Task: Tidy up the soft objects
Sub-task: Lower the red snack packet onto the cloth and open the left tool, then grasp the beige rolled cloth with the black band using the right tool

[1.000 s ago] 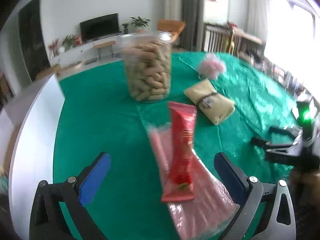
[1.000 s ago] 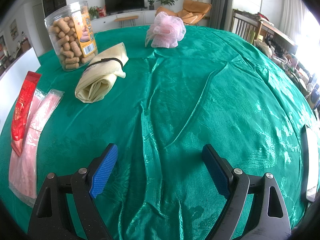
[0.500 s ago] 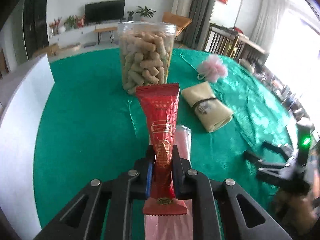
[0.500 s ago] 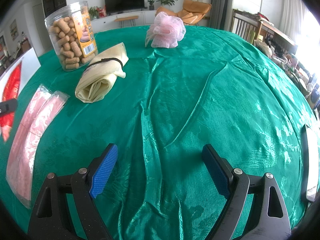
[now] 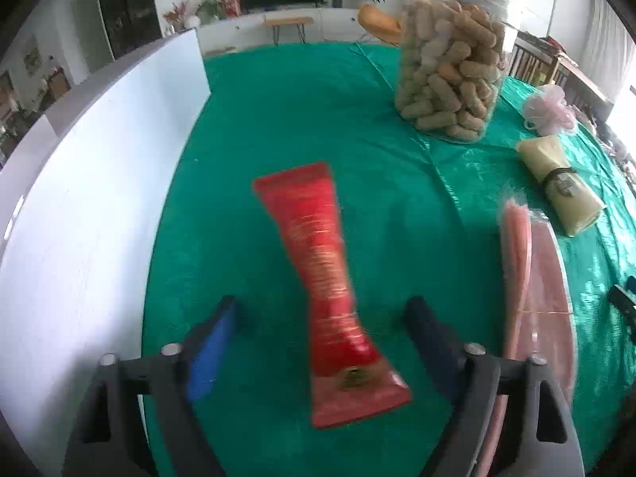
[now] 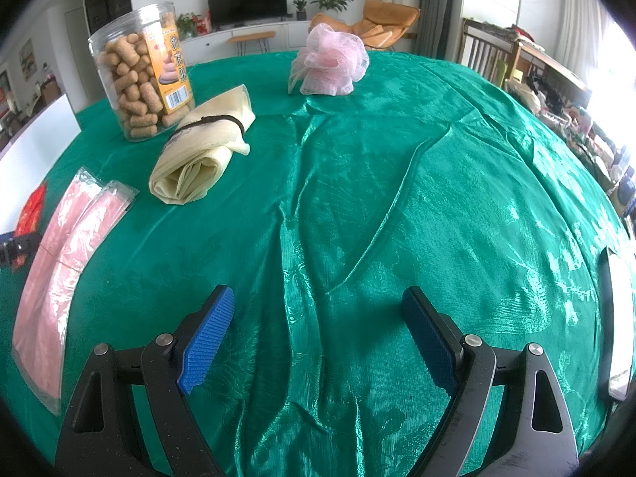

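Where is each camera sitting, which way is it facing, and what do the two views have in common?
Left wrist: on the left gripper, tilted down at the red packet lying between its just-opened jaws, white board alongside; only its own fingers show.
Right wrist: on the right gripper, open, looking down across bare green tablecloth; its own fingers show, plus a bit of the left gripper at the left edge.
Shared: snack jar, yellow cloth roll, pink mesh puff, pink packets.
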Demonstrator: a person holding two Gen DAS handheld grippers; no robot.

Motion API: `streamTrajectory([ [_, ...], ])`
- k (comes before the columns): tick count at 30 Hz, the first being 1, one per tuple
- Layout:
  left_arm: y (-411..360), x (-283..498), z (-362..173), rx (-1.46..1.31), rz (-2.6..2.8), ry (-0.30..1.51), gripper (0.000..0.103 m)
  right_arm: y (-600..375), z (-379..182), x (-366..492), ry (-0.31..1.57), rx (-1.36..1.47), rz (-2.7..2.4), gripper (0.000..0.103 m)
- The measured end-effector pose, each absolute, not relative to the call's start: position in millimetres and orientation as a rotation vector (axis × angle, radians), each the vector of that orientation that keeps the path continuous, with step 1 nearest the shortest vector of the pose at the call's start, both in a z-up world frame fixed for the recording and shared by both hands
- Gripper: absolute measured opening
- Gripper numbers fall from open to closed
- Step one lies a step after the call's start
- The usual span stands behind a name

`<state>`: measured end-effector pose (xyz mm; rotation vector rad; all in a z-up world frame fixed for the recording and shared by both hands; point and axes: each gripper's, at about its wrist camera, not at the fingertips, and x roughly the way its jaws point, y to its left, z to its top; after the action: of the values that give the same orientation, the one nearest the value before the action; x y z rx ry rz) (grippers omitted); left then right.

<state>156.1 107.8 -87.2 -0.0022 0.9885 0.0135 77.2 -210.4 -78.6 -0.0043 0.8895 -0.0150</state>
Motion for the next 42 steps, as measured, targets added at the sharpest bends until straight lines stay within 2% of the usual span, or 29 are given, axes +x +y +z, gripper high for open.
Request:
streamTrajectory([
  [5,114.4,156.1,-94.5,0.035,0.017,0.955,0.103,-210.3,-78.5,77.1,0.89,-0.004,-0.015,0.088],
  [34,123.9,157.5,-98.1,-0.012,-0.001,0.949,0.103,-211.7,-77.9,80.7,0.908,0.0,-0.008,0.089],
  [37,124.0,157.5,-98.2,-0.012,-0.001,0.949,0.103,-215.9,-66.3,100.4,1.025,0.081,-0.03,0.088],
  [40,123.9,157.5,-98.2,-0.012,-0.001,0.949,0.103,-208.3,-30.7,117.9,0.973,0.228,0.02,0.088],
  [42,123.9,157.3,-98.3,-0.012,-0.001,0.949,0.103,-178.6,-6.2,138.4,0.942,0.148,0.073,0.087],
])
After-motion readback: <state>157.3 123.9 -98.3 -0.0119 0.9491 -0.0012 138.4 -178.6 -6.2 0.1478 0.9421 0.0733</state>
